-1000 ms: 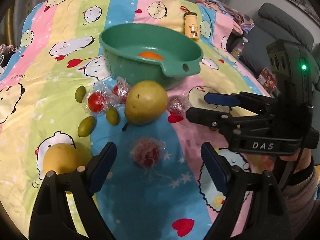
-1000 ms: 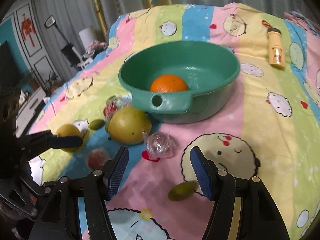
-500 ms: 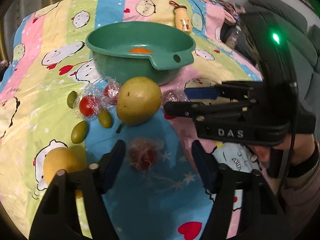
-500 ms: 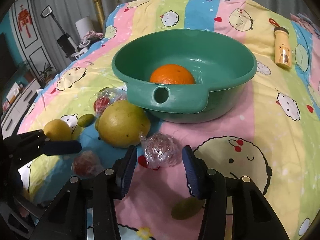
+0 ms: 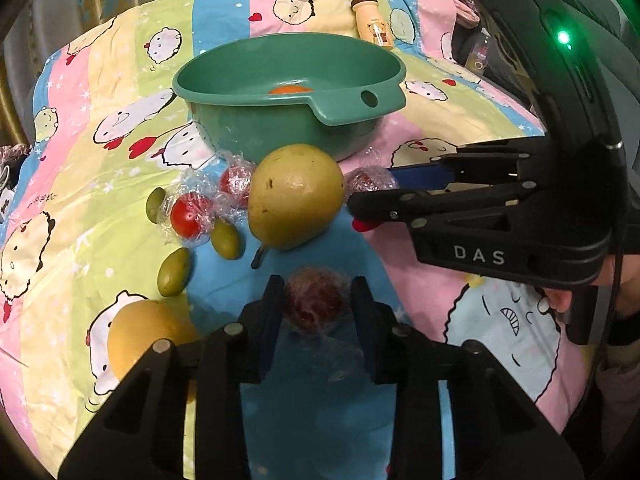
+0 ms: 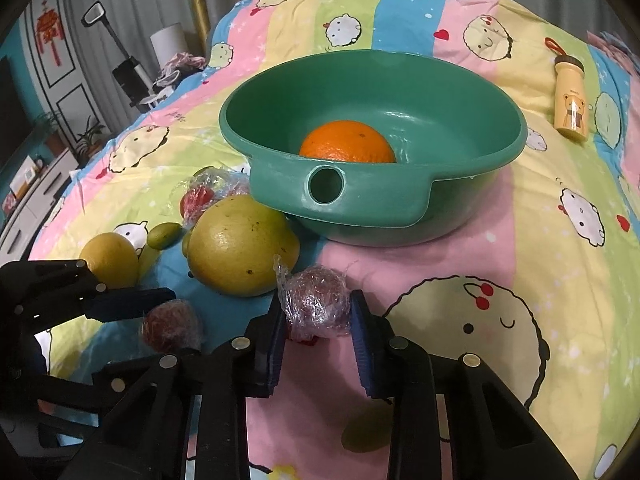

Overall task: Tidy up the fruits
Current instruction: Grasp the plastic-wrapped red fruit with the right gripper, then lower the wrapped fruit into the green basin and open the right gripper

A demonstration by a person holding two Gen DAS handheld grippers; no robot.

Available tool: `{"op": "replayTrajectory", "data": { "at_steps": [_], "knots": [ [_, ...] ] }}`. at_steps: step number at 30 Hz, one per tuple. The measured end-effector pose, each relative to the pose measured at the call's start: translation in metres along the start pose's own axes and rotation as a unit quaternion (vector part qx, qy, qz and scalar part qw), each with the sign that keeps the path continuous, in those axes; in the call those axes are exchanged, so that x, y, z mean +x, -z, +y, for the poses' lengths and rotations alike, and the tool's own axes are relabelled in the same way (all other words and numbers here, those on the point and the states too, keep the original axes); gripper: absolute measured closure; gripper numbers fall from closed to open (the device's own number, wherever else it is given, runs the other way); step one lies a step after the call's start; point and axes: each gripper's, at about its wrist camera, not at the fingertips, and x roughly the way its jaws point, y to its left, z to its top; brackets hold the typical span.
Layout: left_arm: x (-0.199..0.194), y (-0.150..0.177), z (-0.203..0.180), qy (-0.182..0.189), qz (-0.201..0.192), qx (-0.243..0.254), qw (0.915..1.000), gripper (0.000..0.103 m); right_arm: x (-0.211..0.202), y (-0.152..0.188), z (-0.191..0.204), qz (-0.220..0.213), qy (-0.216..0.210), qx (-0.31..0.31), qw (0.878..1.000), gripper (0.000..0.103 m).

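Fruits are barely sorted: only an orange [image 6: 347, 145] sits in the basin [image 6: 472, 184], while the left gripper [image 5: 316, 307] and right gripper [image 6: 317, 307], jaws just closing, each pinch a wrapped fruit near the bedspread's [image 6: 540, 264] middle.

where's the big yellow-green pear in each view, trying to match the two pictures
Left wrist view: the pear sits at centre, just in front of the green basin.
Right wrist view: the pear is left of centre, at the basin's lower left.
Shared landmark: the basin's spout hole, right of the pear in both views.
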Motion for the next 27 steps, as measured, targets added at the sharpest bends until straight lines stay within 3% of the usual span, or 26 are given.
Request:
{"op": "replayTrajectory", "data": {
  "at_steps": [10,22,27],
  "knots": [
    [-0.016,-0.004,0.015,0.063,-0.022,-0.059,0.996,0.074,-0.019,0.001,-0.003,-0.027,-0.02,0.009,0.999,0.072],
    [-0.049,-0.013,0.034,0.156,-0.074,-0.144,0.9743,0.074,-0.057,0.0,-0.01,-0.081,-0.093,0.037,0.992,0.072],
    [-0.062,-0.02,0.042,0.153,-0.097,-0.161,0.9702,0.074,-0.069,-0.002,-0.018,-0.112,-0.097,0.06,0.987,0.072]
  ]
}}
